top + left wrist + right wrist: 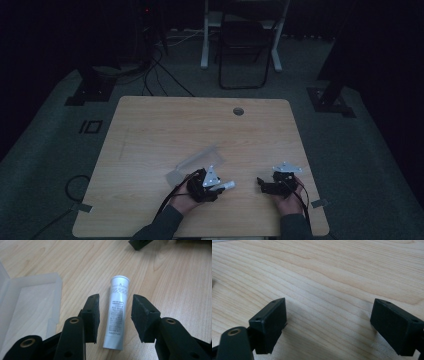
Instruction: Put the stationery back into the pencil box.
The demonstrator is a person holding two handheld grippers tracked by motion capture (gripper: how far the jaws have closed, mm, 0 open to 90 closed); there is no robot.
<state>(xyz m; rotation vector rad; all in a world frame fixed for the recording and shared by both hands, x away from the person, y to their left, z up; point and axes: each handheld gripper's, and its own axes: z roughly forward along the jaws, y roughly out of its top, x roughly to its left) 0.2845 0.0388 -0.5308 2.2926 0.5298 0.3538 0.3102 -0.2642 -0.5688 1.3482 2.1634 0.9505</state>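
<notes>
Dim room, wooden desk point(150, 130). Left gripper point(115, 317) jaws open, straddling the white tube point(117, 312) lying flat beside the clear case point(30, 302), lined up to grab. Right gripper point(329, 325) open, idle.

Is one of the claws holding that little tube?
Not yet. The left claw is open around the small silver-white tube lying on the wooden table. The right claw is open over bare wood.

dim lab: rig stands point(334, 95), floor cables point(160, 65)
</notes>
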